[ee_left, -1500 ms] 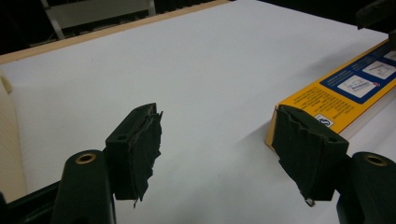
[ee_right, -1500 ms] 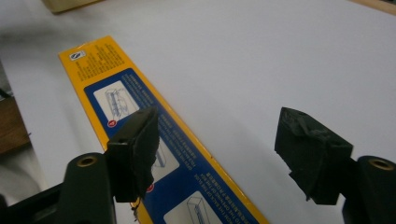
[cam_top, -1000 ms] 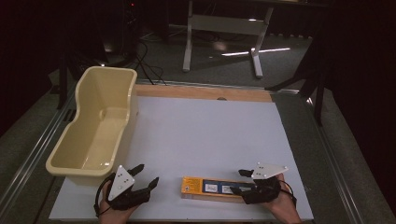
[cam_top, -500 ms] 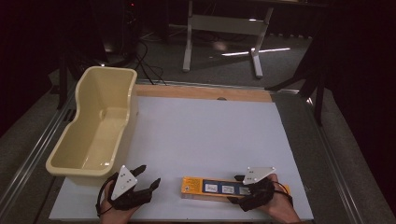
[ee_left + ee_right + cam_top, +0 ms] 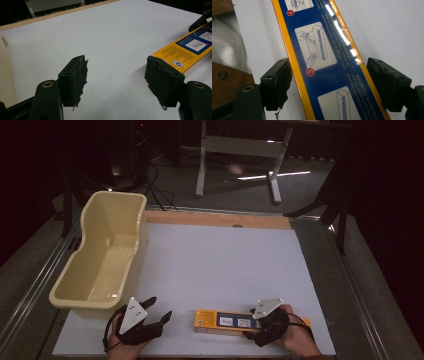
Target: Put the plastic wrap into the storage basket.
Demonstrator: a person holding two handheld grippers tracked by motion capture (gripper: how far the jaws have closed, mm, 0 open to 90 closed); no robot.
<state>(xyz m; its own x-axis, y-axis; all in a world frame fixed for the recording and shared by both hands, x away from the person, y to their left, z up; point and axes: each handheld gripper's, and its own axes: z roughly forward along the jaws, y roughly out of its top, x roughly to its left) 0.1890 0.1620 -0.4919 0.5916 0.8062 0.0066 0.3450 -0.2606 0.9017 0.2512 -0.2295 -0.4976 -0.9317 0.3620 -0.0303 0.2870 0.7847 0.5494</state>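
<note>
The long, flat yellow-and-blue cardboard box lies near the front edge of the white table sheet. The right gripper straddles its right end, jaws just opened and clear of its sides. The left gripper rests just left of the box, jaws apart and empty.

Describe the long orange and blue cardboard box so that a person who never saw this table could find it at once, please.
Start from the white table top, then move to its near edge, right of the big cream plastic tub. The long orange and blue cardboard box lies flat there, between the open jaws of the right gripper. It is the one flat printed thing, with numbered picture panels on its blue face.
</note>
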